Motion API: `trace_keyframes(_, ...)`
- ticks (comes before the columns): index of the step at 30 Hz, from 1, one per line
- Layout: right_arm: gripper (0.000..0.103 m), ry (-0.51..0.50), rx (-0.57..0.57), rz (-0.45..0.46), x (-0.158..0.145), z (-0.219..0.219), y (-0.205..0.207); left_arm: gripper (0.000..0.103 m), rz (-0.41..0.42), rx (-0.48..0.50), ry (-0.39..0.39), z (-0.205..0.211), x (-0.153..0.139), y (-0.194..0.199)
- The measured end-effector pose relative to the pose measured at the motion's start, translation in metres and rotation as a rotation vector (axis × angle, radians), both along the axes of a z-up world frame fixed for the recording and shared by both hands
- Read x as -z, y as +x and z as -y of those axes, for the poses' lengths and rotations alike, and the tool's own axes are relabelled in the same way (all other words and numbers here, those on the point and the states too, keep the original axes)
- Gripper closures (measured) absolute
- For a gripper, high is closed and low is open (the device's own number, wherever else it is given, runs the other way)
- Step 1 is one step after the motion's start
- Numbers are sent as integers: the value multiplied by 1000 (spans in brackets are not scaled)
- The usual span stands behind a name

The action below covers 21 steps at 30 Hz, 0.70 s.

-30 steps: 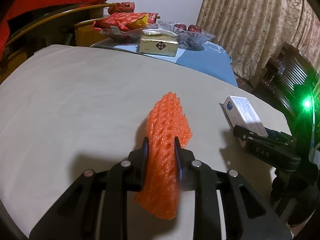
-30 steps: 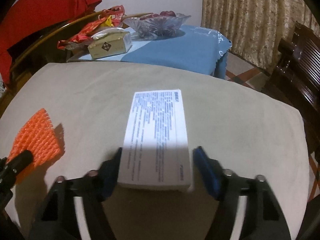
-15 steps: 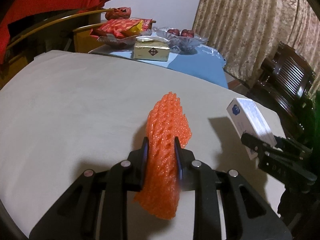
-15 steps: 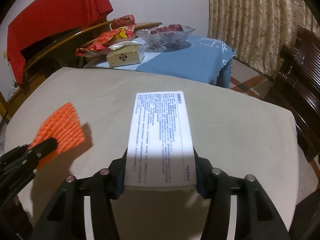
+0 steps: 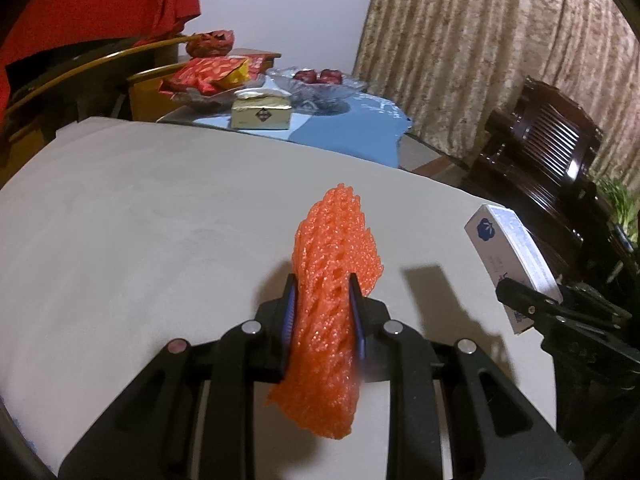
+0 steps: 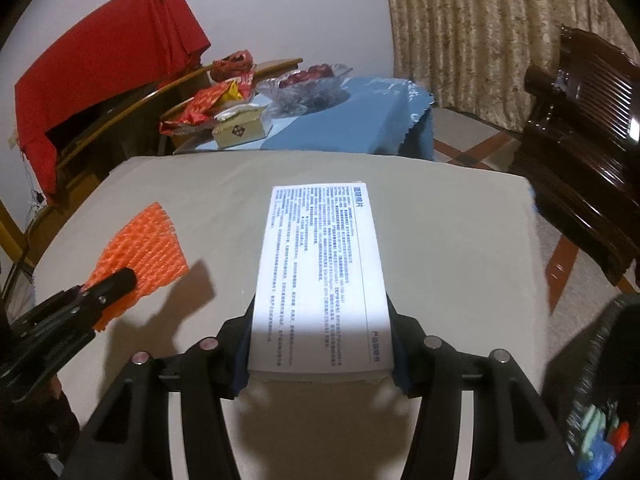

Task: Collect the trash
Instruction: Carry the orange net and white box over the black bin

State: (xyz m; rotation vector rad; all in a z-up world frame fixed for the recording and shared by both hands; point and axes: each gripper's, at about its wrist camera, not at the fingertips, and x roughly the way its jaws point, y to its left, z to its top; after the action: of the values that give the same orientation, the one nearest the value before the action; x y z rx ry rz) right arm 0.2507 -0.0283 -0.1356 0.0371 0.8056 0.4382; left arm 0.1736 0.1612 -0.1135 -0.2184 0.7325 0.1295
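An orange foam fruit net (image 5: 328, 308) is pinched upright between the pads of my left gripper (image 5: 322, 300), lifted above the beige table (image 5: 140, 216). The net (image 6: 140, 248) and the left gripper (image 6: 120, 280) also show at the left of the right wrist view. My right gripper (image 6: 320, 320) is shut on a white printed box (image 6: 324, 276), held flat above the table (image 6: 460, 248). That box (image 5: 508, 256) and the right gripper (image 5: 516, 292) sit at the right edge of the left wrist view.
Beyond the beige table stands a blue-covered table (image 6: 360, 120) with a tissue box (image 6: 240, 132), snack bags (image 6: 208, 108) and a glass fruit bowl (image 6: 308, 80). A dark wooden chair (image 6: 580, 140) is to the right. A dark bin (image 6: 600, 412) with colourful scraps shows at lower right.
Both grippers have risen and drawn back from the table with their loads. The right gripper's pads closed in on the white box, which has left the tabletop. The bin has come into view.
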Motion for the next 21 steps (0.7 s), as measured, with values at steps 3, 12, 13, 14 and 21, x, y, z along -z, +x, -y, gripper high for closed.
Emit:
trace_keyframes(3,49,2,18,13,-9,17,-15,80,11,20,3,14,-9,-8)
trace_keyframes(12,49,2,71,59,-39,66,-57,80,52,111,10,66,-36,-33)
trace_keyframes(13,49,4,79,68,-42,72,-63,80,56,118,11,69,-38,-35)
trace_keyframes(14,49,3,85,75,-45,76,-67,80,63,128,12,74,-41,-38)
trace_keyframes(21,49,12,134,114,-62,112,-103,80,89,190,11,107,-62,-61)
